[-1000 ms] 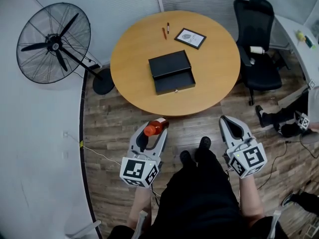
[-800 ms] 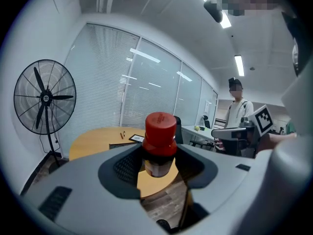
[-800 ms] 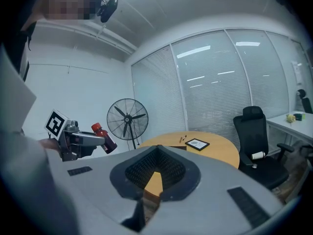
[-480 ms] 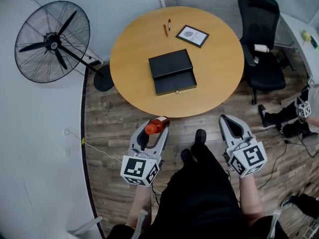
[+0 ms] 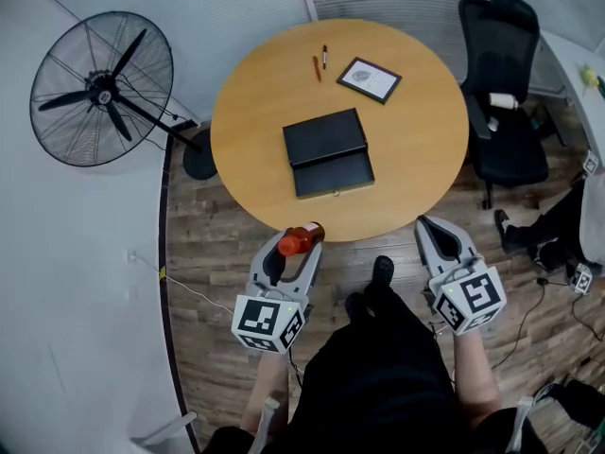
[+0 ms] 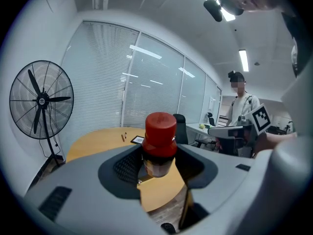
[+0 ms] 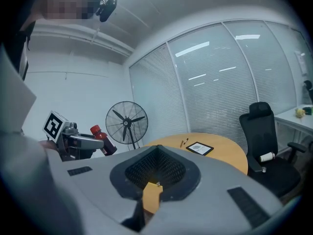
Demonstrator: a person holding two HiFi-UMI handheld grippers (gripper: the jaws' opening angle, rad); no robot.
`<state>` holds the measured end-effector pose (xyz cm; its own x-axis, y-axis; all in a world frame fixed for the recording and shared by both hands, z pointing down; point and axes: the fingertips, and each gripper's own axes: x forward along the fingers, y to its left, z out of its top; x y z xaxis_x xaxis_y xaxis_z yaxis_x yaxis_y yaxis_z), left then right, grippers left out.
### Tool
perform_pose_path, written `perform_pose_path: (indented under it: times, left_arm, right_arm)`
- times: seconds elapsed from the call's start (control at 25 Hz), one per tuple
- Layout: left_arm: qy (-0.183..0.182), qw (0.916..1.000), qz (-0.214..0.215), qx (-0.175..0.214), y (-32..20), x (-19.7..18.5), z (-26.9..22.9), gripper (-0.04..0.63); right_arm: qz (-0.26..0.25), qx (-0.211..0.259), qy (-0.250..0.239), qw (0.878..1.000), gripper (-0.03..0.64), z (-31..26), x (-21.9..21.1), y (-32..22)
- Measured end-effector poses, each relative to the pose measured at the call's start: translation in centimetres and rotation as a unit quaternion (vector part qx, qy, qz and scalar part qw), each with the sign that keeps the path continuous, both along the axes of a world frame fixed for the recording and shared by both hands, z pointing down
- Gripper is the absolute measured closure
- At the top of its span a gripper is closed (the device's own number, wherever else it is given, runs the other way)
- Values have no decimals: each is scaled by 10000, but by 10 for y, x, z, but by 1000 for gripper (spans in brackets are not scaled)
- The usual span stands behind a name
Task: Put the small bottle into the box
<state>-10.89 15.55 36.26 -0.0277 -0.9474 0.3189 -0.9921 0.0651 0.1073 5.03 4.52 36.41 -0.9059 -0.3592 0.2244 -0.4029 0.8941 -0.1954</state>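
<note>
- Small bottle point(image 5: 296, 240), red cap on, sits pinched between the left gripper point(image 5: 291, 251) jaws, just off the round table's point(image 5: 416, 140) near edge.
- Right gripper point(image 5: 433, 236) hangs empty, jaws pressed together.
- Black box point(image 5: 328, 152) looks open mid-table; grasp done, carry and drop left.

Nothing is showing clearly enough to read. The left cube point(image 5: 266, 323) and right cube point(image 5: 470, 301) are carrying only black-and-white square patterns. The card point(image 5: 369, 79) on the table point(image 5: 425, 159) is bearing a print too small to read, and the bottle point(image 6: 159, 143) is showing a blurred label.
</note>
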Motion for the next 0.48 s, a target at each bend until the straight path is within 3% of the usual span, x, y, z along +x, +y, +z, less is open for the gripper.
perform_pose_path:
  times: [0.48]
  left_arm:
    - [-95, 9998, -64, -155, -47, -10, 2, 387]
  right_arm:
    - [-184, 53, -37, 9998, 607, 0, -20, -51]
